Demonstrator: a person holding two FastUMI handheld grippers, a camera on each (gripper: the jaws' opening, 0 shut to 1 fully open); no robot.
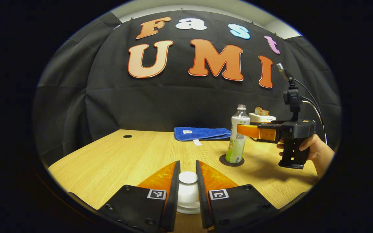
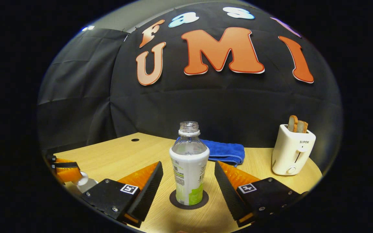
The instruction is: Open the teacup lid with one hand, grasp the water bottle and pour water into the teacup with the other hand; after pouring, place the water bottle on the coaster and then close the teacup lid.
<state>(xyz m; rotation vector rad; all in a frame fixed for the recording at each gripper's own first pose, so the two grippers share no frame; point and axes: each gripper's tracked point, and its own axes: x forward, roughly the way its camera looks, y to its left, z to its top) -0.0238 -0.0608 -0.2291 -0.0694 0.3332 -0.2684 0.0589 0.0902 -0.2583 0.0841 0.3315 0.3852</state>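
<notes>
While standing upright on the dark round coaster point(image 2: 189, 203):
Water bottle point(image 2: 189, 168): clear, uncapped, white and green label round the body, at bottom centre of the right gripper view; right of centre in the left gripper view point(image 1: 237, 139), again on the coaster point(image 1: 231, 160).
Teacup lid point(image 1: 188, 177): white, round, flat-topped knob at bottom centre of the left gripper view.
Teacup point(image 1: 188, 202): white, under the lid, mostly hidden between the fingers.
Left gripper point(image 1: 188, 181): fingers narrow, lying close on both sides of the lid; cannot tell whether both actually press on it. Seen also at lower left of the right gripper view point(image 2: 66, 171), with something white at its tip.
Right gripper point(image 2: 189, 176): fingers wide, one on each side of the bottle, apart from it with bare table showing in both gaps. In the left gripper view, seen from the side at right point(image 1: 248, 130), level with the bottle's label and overlapping it in the picture.
Hand point(image 1: 316, 152): round the right gripper's handle, at right edge of the left gripper view.
Table point(image 1: 134, 155): light wood, small round hole near the far left corner.
Blue towel point(image 1: 202, 133): folded, at the back of the table behind the bottle.
Toaster point(image 2: 292, 149): white, two slices standing up out of it, at right of the right gripper view.
</notes>
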